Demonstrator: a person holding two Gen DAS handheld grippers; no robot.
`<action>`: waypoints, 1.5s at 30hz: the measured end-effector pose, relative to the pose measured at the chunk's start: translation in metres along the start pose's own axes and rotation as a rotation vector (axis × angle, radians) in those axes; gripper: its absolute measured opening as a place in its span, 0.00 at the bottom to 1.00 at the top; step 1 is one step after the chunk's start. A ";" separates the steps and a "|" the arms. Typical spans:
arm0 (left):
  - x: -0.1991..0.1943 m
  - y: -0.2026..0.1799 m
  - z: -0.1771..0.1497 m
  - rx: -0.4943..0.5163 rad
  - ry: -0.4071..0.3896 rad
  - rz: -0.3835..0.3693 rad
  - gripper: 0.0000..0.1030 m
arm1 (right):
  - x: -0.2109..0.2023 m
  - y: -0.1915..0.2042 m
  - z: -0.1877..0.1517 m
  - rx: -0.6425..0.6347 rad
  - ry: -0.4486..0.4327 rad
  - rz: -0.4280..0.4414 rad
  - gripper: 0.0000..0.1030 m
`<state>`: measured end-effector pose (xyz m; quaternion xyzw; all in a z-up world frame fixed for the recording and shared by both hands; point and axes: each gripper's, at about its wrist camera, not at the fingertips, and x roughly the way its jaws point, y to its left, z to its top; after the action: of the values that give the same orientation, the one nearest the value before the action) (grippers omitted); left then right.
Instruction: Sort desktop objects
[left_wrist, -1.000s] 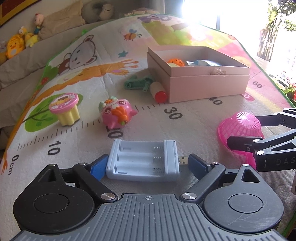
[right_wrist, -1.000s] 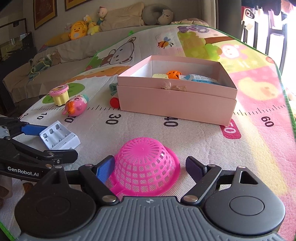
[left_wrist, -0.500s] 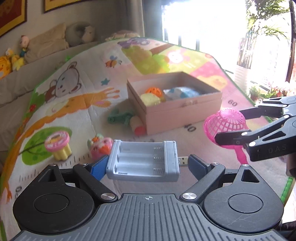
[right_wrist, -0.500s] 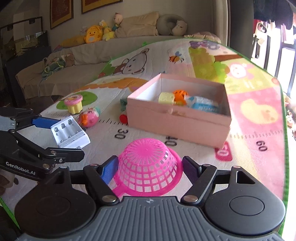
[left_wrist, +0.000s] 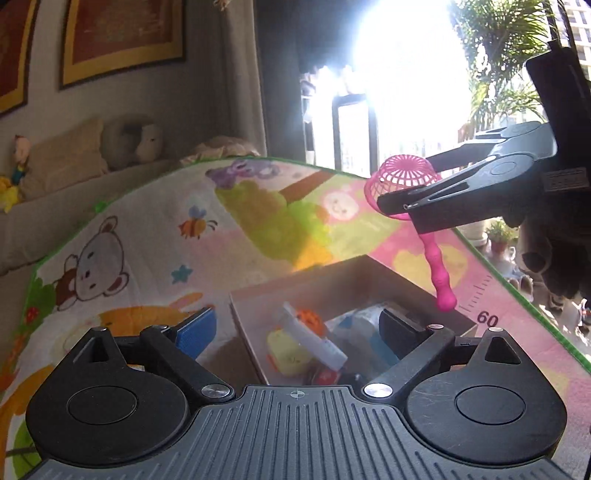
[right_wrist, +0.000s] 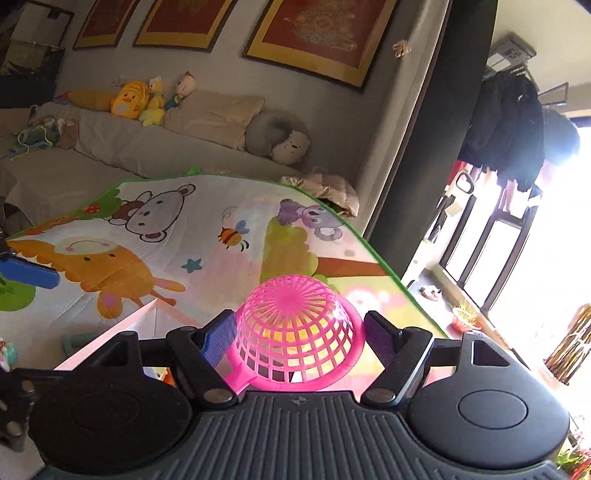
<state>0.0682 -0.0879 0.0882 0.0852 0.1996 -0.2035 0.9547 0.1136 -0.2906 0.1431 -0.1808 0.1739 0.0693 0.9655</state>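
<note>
My left gripper (left_wrist: 295, 328) hovers over the open pink box (left_wrist: 351, 284), its jaws opening with nothing between the pads. The white battery charger (left_wrist: 314, 343) lies tilted inside the box, on a yellow toy (left_wrist: 286, 350) and beside an orange ball (left_wrist: 310, 318). My right gripper (right_wrist: 301, 336) is shut on an upturned pink plastic strainer (right_wrist: 295, 325), held up in the air above the box corner (right_wrist: 140, 325). From the left wrist view the strainer (left_wrist: 402, 177) sits at the upper right, handle hanging down, in the right gripper (left_wrist: 406, 206).
The box stands on a cartoon play mat (left_wrist: 147, 258) with a ruler print. A green toy (right_wrist: 74, 341) lies by the box on the left. Behind the mat runs a sofa (right_wrist: 147, 147) with plush toys; bright windows fill the right.
Both grippers rose and moved over the box. The left let go of the battery charger, which now lies in the box. The right lifted the strainer off the mat.
</note>
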 end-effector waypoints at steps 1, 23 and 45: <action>-0.008 0.004 -0.009 -0.005 0.010 0.018 0.97 | 0.014 0.002 -0.003 0.018 0.021 0.020 0.74; -0.073 0.064 -0.117 -0.212 0.226 0.277 0.99 | 0.037 0.145 0.017 0.003 0.264 0.465 0.59; -0.080 0.073 -0.128 -0.289 0.192 0.249 1.00 | 0.076 0.228 -0.006 -0.200 0.471 0.415 0.38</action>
<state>-0.0121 0.0378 0.0120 -0.0098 0.3046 -0.0441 0.9514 0.1373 -0.0768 0.0366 -0.2466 0.4177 0.2375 0.8416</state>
